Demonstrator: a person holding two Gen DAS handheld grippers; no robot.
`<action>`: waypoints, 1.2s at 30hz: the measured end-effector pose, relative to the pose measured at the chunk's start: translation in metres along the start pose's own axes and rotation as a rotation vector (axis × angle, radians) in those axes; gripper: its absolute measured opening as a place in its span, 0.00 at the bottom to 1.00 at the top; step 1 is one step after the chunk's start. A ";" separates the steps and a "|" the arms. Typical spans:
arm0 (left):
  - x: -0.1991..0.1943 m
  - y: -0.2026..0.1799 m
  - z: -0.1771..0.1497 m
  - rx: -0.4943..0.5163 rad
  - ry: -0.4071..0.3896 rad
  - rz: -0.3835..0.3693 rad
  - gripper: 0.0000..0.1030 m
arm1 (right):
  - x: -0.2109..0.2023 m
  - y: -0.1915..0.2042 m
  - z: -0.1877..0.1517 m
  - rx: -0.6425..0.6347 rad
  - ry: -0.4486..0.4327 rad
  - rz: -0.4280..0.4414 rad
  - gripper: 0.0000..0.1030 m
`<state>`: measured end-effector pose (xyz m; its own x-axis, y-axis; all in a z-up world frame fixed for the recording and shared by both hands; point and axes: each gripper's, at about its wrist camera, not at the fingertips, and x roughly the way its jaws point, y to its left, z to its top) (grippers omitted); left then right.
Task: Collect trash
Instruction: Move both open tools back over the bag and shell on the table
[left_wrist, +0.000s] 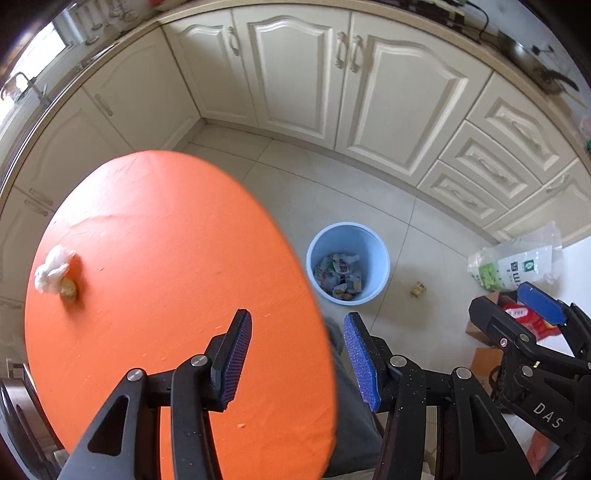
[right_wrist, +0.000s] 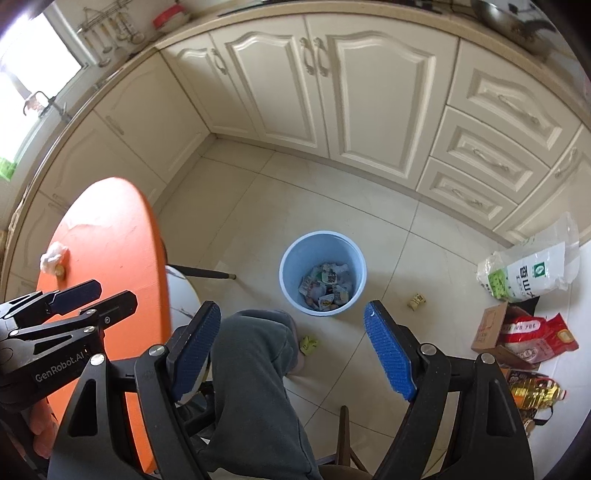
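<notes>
White crumpled tissue (left_wrist: 51, 271) lengthwise toward the orange table's (left_wrist: 166, 240) edge

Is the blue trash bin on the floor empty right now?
No, the blue trash bin already holds a heap of crumpled wrappers at its bottom, seen plainly from the right wrist view.

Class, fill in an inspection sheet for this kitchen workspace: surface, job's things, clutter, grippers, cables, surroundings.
Surface: round orange table.
Job's things: crumpled white tissue and yellowish scrap on table; blue plastic bin holding wrappers; two small yellow wrappers on floor.
Clutter: rice bags, cardboard box, oil bottle.
Grippers: left gripper and right gripper, jaws open, empty.
Cables: black cable on counter.
Surroundings: cream cabinets, tiled floor.
</notes>
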<state>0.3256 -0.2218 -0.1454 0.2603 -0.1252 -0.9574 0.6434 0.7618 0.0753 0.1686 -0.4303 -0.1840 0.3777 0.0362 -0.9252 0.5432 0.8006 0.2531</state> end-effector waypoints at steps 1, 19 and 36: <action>-0.006 0.011 -0.005 -0.016 -0.004 0.001 0.47 | -0.002 0.008 -0.001 -0.015 -0.003 0.003 0.79; -0.067 0.220 -0.119 -0.362 -0.069 0.022 0.48 | 0.014 0.205 -0.028 -0.364 0.043 0.023 0.80; -0.084 0.363 -0.186 -0.680 -0.065 0.012 0.49 | 0.073 0.359 -0.027 -0.618 0.108 0.069 0.80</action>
<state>0.4037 0.1835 -0.0895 0.3214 -0.1357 -0.9372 0.0506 0.9907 -0.1261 0.3706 -0.1236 -0.1680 0.3011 0.1342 -0.9441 -0.0251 0.9908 0.1328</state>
